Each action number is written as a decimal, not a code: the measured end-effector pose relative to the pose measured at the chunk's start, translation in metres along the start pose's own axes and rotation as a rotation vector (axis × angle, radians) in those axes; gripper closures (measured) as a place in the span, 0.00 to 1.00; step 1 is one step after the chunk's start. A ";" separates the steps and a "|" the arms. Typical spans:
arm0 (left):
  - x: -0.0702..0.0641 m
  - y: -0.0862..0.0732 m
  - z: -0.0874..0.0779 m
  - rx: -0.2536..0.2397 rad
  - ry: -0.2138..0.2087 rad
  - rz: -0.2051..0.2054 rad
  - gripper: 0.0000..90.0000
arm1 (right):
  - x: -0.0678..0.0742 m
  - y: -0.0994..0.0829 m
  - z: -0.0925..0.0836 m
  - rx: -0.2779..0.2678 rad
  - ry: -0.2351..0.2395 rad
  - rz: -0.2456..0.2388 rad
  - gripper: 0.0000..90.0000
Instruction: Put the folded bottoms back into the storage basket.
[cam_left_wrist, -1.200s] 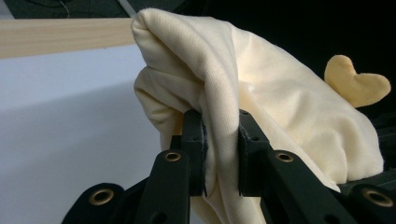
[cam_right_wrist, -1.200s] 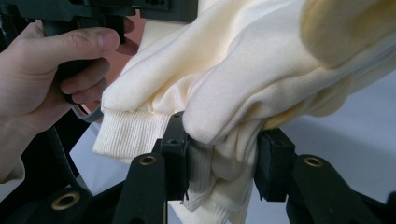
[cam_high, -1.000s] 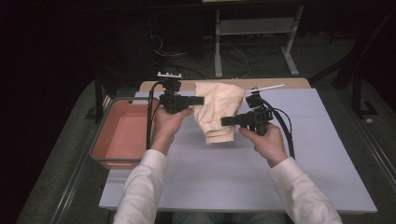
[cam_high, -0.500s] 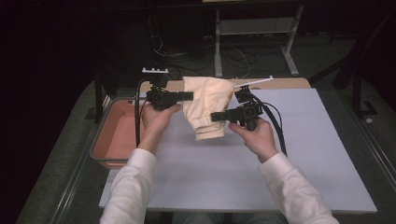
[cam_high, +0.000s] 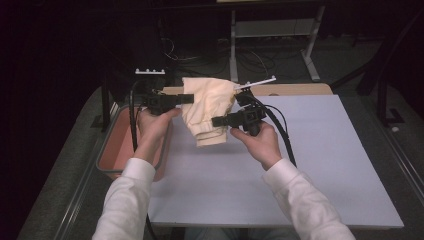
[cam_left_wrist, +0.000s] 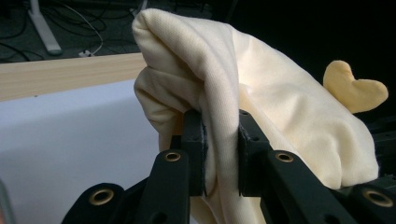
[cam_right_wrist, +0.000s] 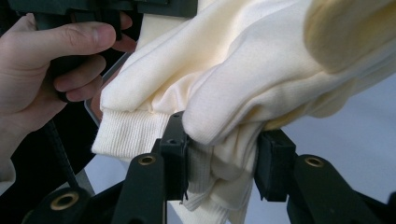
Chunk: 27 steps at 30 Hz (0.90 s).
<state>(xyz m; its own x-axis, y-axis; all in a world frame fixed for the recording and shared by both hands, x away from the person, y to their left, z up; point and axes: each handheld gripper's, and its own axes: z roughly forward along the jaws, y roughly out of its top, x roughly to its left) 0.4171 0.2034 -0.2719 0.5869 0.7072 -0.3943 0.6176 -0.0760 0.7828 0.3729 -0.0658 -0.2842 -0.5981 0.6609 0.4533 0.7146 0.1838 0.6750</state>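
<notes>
A folded cream garment (cam_high: 206, 110) with ribbed cuffs hangs in the air above the left part of the white table top (cam_high: 310, 165). My left gripper (cam_high: 189, 98) is shut on a thick fold of the garment (cam_left_wrist: 261, 93), pinched between both pads. My right gripper (cam_high: 217, 121) is shut on a bunch of the garment (cam_right_wrist: 243, 88) near a ribbed cuff (cam_right_wrist: 126, 135). The two grippers point toward each other, with the cloth bundled between them. In the right gripper view the person's other hand (cam_right_wrist: 51, 70) grips the left gripper's handle just behind the cloth.
A salmon-pink tray (cam_high: 116, 147) stands at the table's left edge, under the left forearm. A wooden strip (cam_high: 295, 89) runs along the table's far edge. Beyond it lie cables and a white desk frame (cam_high: 235, 45) on a dark floor.
Both hands have carried the garment to the left and lifted it, toward the pink tray. The cloth stays bundled between the two grippers, and both grips hold.
</notes>
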 end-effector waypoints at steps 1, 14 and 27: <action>0.001 0.000 -0.002 0.000 0.003 -0.001 0.85 | 0.001 0.001 0.002 0.003 0.001 -0.001 0.67; 0.017 0.001 -0.031 -0.026 0.038 -0.003 0.85 | 0.022 0.015 0.022 0.011 0.015 -0.032 0.67; 0.035 0.002 -0.067 -0.065 0.078 -0.017 0.85 | 0.051 0.032 0.045 0.014 0.030 -0.080 0.67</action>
<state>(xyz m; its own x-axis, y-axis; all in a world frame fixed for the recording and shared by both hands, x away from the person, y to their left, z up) 0.4040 0.2755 -0.2520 0.5329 0.7605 -0.3711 0.5901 -0.0196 0.8071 0.3815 0.0069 -0.2660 -0.6641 0.6216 0.4154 0.6689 0.2457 0.7016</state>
